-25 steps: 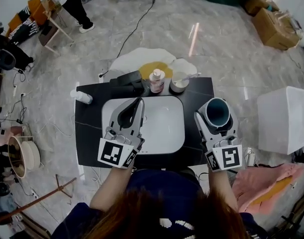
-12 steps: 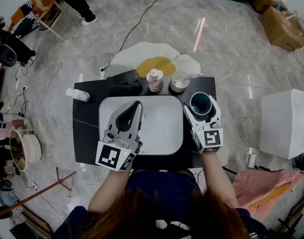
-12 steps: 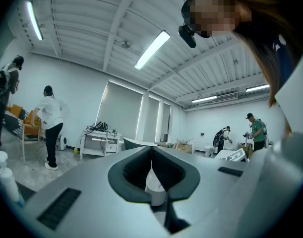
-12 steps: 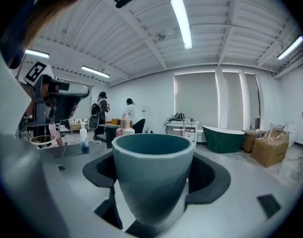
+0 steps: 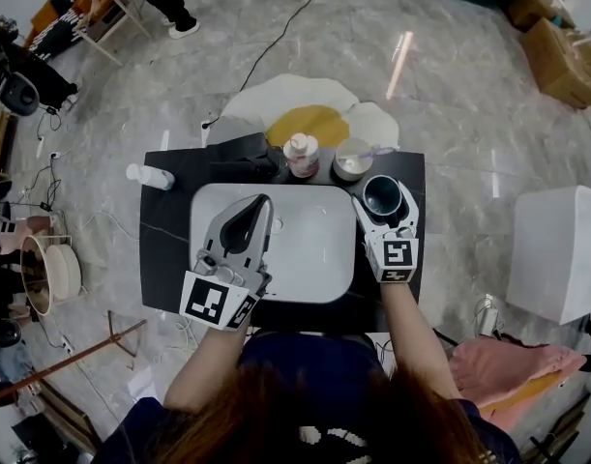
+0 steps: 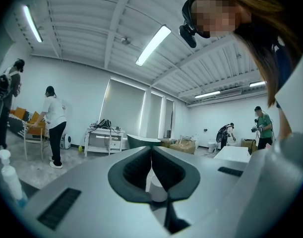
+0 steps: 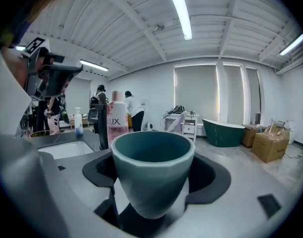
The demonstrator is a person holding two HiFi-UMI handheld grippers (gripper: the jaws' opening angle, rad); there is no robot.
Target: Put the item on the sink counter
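Note:
A teal cup [image 5: 383, 194] sits between the jaws of my right gripper [image 5: 384, 207], which is shut on it above the right rear part of the black sink counter [image 5: 169, 249]. In the right gripper view the cup [image 7: 152, 175] stands upright and fills the jaws. My left gripper [image 5: 263, 202] hovers over the left half of the white basin [image 5: 314, 249]. Its jaws meet at the tips with nothing held [image 6: 151, 152].
Along the counter's back edge stand a black faucet [image 5: 247, 159], a pink LUX bottle [image 5: 302, 155] and a pale cup with a toothbrush [image 5: 353, 159]. A small white bottle [image 5: 150, 175] is at the back left corner. A white box [image 5: 556, 249] stands on the floor at right.
My right gripper has carried the teal cup left and toward the counter's back, nearer the toothbrush cup; the LUX bottle now shows in its view. The left gripper has hardly moved.

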